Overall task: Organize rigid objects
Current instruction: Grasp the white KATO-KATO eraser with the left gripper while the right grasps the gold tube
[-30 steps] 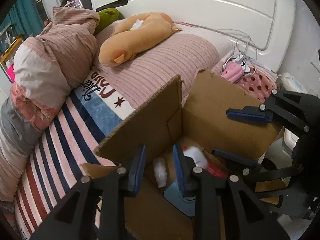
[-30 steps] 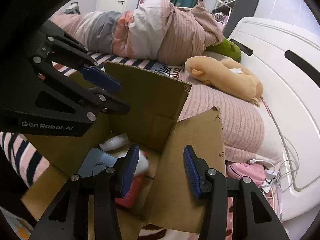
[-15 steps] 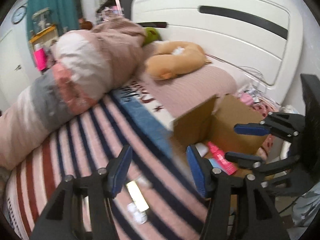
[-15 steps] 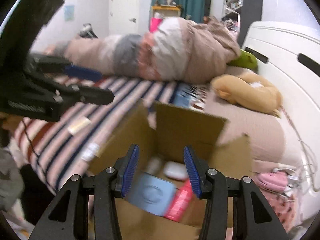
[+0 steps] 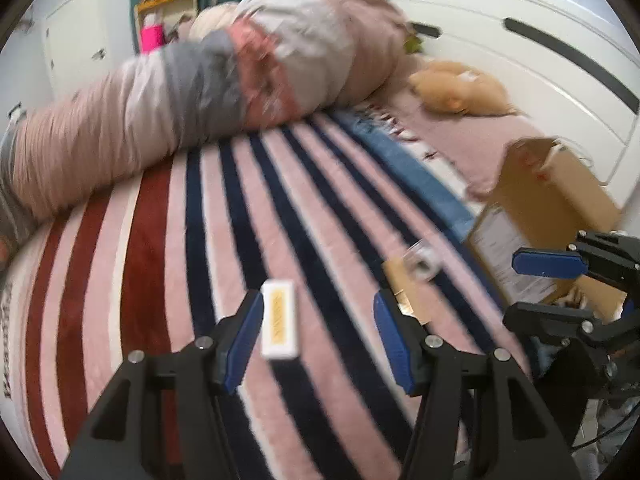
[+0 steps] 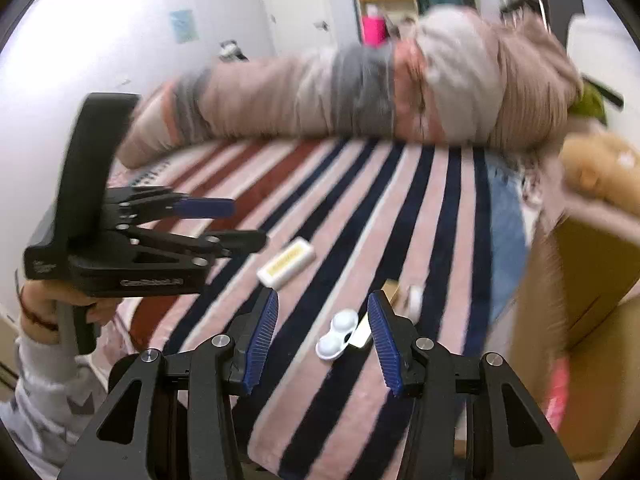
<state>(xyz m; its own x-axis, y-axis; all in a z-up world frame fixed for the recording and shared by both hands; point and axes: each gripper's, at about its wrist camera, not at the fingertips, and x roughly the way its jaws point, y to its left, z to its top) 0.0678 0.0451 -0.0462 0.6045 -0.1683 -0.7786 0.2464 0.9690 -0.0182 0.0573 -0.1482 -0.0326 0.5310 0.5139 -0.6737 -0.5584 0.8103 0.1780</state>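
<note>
A white rectangular case with a yellow label (image 5: 279,325) lies on the striped blanket, just inside my open, empty left gripper (image 5: 319,340); it also shows in the right wrist view (image 6: 285,263). A white contact-lens case (image 6: 337,338) lies between the fingers of my open, empty right gripper (image 6: 323,344); it appears blurred in the left wrist view (image 5: 421,261). A small cardboard piece (image 5: 404,289) lies beside it. The open cardboard box (image 5: 552,216) stands at the right on the bed, also in the right wrist view (image 6: 588,312).
A rolled pink-and-grey duvet (image 5: 192,92) lies along the far side of the bed. An orange plush toy (image 5: 460,88) rests by the white headboard (image 5: 520,48). The striped blanket (image 5: 160,260) covers the bed. A pink item (image 6: 558,392) shows by the box.
Both grippers have swung away from the box toward the striped blanket. The left now frames the white labelled case, the right the contact-lens case. Both stay open.
</note>
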